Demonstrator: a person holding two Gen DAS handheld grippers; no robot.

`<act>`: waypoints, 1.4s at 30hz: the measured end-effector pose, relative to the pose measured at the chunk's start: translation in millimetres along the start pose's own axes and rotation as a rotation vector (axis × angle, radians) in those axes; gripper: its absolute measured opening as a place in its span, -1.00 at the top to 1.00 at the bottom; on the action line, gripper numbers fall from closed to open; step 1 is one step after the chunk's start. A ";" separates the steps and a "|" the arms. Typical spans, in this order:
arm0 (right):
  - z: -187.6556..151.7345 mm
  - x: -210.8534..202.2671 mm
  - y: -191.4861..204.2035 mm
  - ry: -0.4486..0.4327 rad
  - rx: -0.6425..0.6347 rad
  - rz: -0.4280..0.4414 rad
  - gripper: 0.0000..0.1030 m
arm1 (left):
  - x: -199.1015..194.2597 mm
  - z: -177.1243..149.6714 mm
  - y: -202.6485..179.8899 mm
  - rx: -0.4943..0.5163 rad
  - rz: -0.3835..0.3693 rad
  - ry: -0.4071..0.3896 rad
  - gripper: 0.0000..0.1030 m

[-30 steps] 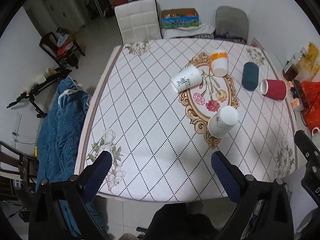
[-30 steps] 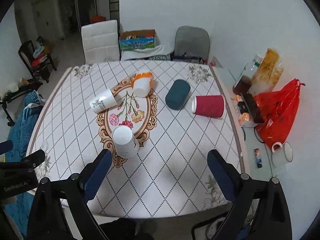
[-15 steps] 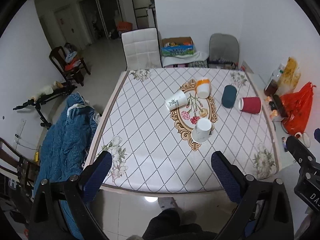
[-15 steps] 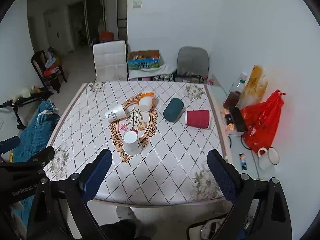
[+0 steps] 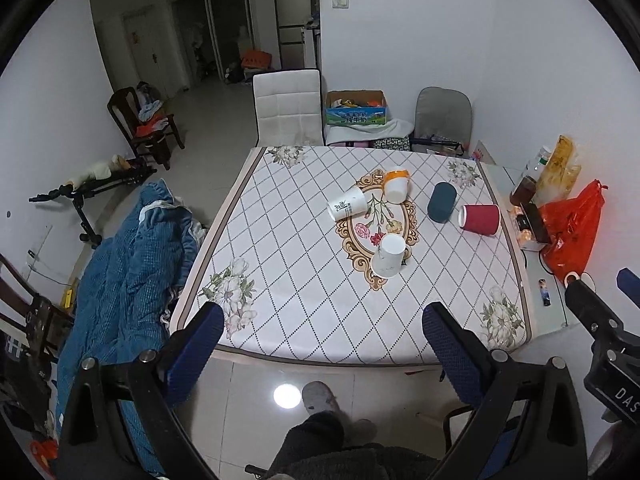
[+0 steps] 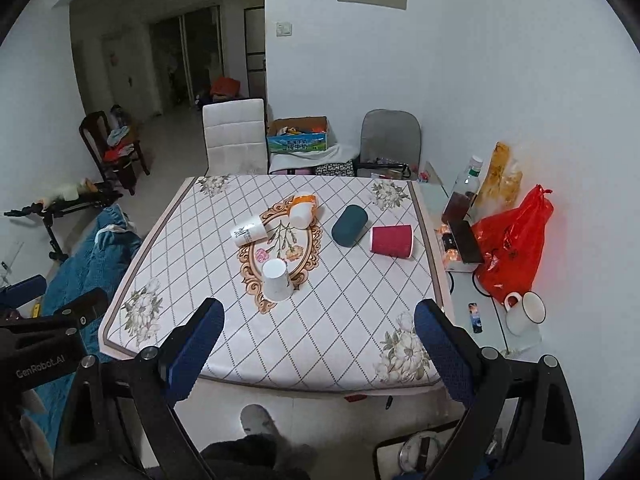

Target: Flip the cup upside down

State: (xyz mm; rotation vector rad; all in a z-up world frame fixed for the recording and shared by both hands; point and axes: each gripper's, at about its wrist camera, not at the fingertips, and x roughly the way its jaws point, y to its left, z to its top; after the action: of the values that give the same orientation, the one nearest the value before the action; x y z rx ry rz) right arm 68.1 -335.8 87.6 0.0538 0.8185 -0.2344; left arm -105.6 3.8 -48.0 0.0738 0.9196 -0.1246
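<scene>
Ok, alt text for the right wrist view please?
Five cups on a patterned table: a white cup upside down, while a printed cup, orange cup, teal cup and red cup lie sideways. The open right hand-held gripper hangs before the near edge, empty.

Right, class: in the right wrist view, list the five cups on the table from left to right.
White printed cup → plain white cup → orange-and-white cup → dark teal cup → red cup.

Black tongs (image 5: pixel 324 340) with blue textured pads (image 5: pixel 198 344).
</scene>
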 end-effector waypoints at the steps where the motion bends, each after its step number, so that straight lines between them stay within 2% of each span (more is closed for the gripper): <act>1: -1.2 -2.4 0.0 0.000 -0.004 0.001 -0.90 | -1.8 -0.8 0.3 -0.002 -0.001 -0.002 -0.97; 22: -6.6 -11.2 -7.6 0.008 -0.036 0.046 -0.90 | -25.6 -16.2 -2.3 -0.004 0.033 -0.034 -0.97; 42: -16.5 -17.2 -8.1 0.013 -0.029 0.055 -0.90 | -36.3 -17.4 -6.4 0.017 0.017 -0.040 -0.97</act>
State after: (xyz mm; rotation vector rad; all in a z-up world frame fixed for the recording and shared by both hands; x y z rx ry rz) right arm 43.1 -338.2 89.2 0.0502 0.8320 -0.1705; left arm -141.9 2.3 -29.7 0.0945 0.8775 -0.1181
